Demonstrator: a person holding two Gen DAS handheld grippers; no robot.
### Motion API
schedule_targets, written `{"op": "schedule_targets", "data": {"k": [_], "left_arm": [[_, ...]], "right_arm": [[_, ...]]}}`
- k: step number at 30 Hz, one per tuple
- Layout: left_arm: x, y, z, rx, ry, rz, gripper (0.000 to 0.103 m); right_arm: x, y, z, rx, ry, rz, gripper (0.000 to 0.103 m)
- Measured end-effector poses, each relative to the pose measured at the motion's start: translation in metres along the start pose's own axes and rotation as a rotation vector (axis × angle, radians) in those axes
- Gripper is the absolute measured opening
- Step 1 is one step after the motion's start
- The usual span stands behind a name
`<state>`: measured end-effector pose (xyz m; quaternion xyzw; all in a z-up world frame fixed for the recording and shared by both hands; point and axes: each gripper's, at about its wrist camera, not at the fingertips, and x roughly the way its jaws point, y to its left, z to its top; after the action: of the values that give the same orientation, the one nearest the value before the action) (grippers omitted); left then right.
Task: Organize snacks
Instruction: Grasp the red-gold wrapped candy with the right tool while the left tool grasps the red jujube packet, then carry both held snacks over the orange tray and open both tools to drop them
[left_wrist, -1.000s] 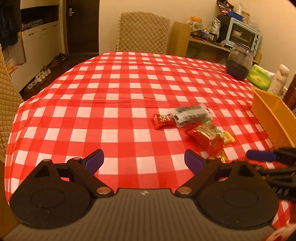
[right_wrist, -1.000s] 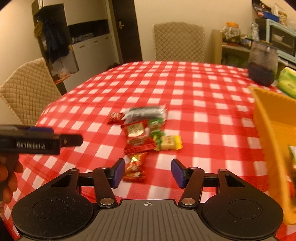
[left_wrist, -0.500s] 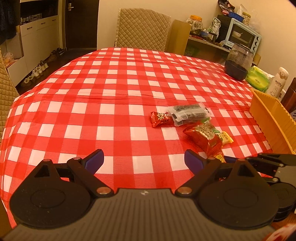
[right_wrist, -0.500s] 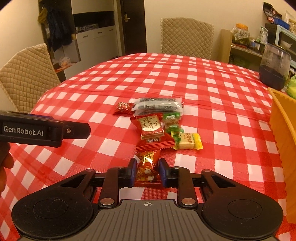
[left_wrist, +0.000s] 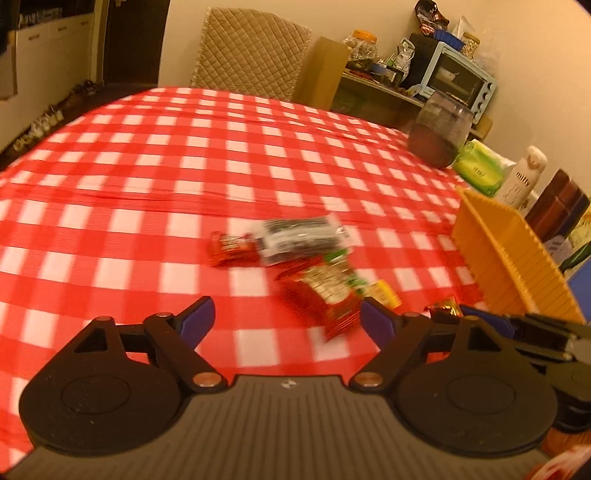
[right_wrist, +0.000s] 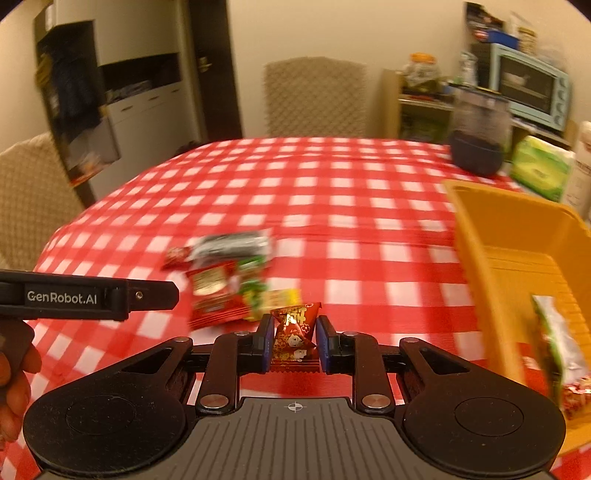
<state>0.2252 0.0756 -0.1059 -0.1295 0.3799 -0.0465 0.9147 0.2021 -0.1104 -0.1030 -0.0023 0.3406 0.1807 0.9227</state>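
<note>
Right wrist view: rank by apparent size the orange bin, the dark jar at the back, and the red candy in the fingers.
1. orange bin, largest, though close and cut off by the frame
2. dark jar
3. red candy, smallest despite sitting nearest the camera

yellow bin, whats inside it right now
In the right wrist view, the yellow bin holds a green and silver packet and a red wrapped snack at its near end. The frame edge hides the rest.
</note>
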Motion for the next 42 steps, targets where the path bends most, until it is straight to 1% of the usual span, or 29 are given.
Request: {"op": "schedule_targets", "data": {"k": [4, 5, 8, 10, 14, 15, 16, 19, 24, 27, 31, 37, 42], "left_arm": [[0.017, -0.011, 0.008, -0.035, 0.002, -0.021, 0.072], [0.022, -0.013, 0.009, -0.040, 0.004, -0.021, 0.071], [0.037, -0.017, 0.012, -0.040, 0.016, 0.004, 0.065], [0.044, -0.018, 0.012, -0.030, 0.029, 0.028, 0.057], [0.046, -0.021, 0.011, 0.028, 0.038, 0.058, 0.054], [0.044, -0.020, 0.011, 0.032, 0.044, 0.061, 0.051], [0.043, -0.019, 0.011, 0.038, 0.049, 0.065, 0.044], [0.042, -0.018, 0.010, 0.082, 0.056, 0.088, 0.033], [0.045, -0.021, 0.009, 0.133, 0.057, 0.088, 0.033], [0.047, -0.027, 0.007, 0.175, 0.060, 0.092, 0.029], [0.042, -0.026, 0.005, 0.166, 0.066, 0.086, 0.026], [0.014, -0.027, 0.000, 0.150, 0.036, 0.065, 0.025], [-0.013, -0.037, -0.003, 0.154, -0.004, 0.054, 0.025]], "right_arm": [[-0.004, -0.014, 0.004, 0.032, -0.011, -0.022, 0.025], [-0.005, -0.016, 0.004, 0.032, -0.013, -0.024, 0.025], [-0.006, -0.021, 0.005, 0.040, -0.015, -0.026, 0.025], [-0.006, -0.023, 0.006, 0.044, -0.013, -0.032, 0.025], [-0.003, -0.027, 0.007, 0.060, -0.009, -0.032, 0.025], [-0.003, -0.027, 0.007, 0.061, -0.010, -0.029, 0.025], [-0.003, -0.026, 0.008, 0.062, -0.011, -0.027, 0.025], [-0.002, -0.022, 0.009, 0.057, -0.013, -0.017, 0.025], [0.002, -0.017, 0.009, 0.056, -0.008, -0.010, 0.025], [0.005, -0.016, 0.009, 0.053, -0.002, -0.007, 0.025], [0.005, -0.015, 0.009, 0.054, 0.002, -0.005, 0.025], [-0.004, -0.013, 0.011, 0.051, -0.015, 0.001, 0.025], [-0.025, -0.010, 0.011, 0.038, -0.043, -0.003, 0.025]]}}
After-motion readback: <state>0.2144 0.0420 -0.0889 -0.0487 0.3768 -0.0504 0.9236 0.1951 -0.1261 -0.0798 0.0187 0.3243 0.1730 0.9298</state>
